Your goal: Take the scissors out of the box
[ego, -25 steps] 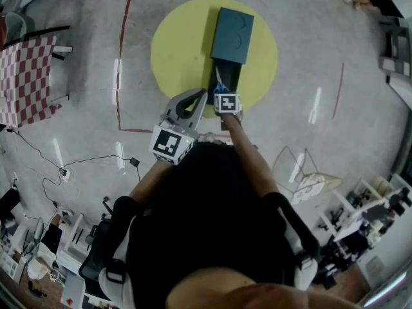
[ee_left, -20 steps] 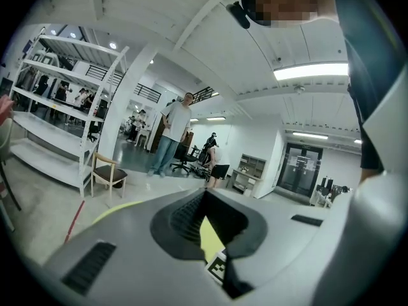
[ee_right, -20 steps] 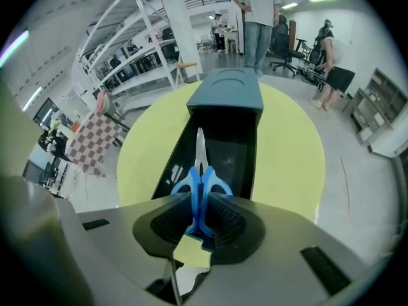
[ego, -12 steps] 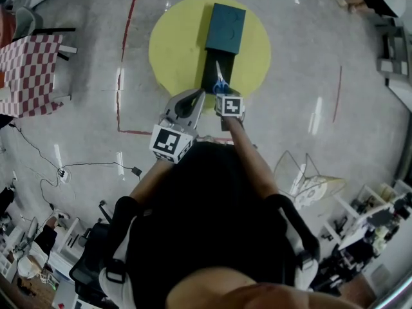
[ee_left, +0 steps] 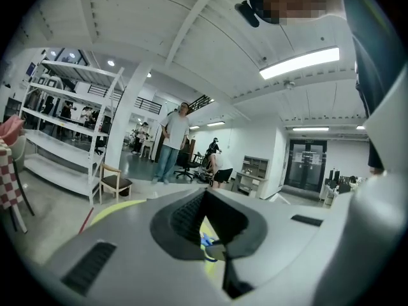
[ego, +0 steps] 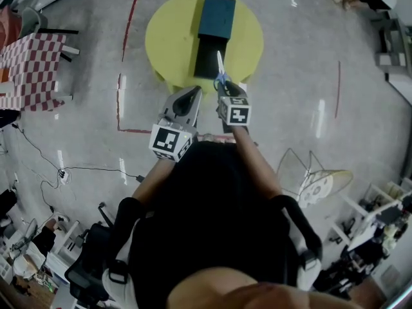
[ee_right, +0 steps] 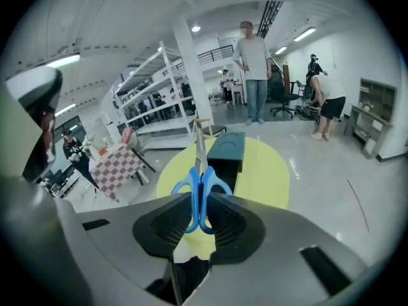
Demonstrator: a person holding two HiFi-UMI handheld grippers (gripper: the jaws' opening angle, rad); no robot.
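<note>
We judge the blue-handled steel scissors [ee_right: 199, 196] to be light and rigid; the blades will be slick and sharp at the tip, so the plastic handle loops are the correct place to take hold; a pinch there leaves the long blades free to pivot, so we advise a firm grip. The right gripper [ego: 226, 92] has them exactly so; its jaws pinch the two loops flat between the ribbed pads, with the closed blades pointing far and upward. The scissors show two rounded blue loops and a narrow pale blade pair, shut to a single point. They are out of the dark teal rectangular box [ego: 215, 18], which lies on the far part of the round yellow table [ego: 167, 37]; they hang over the table's near edge. The left gripper [ego: 192, 95], just to the left, has its jaws drawn together on nothing.
</note>
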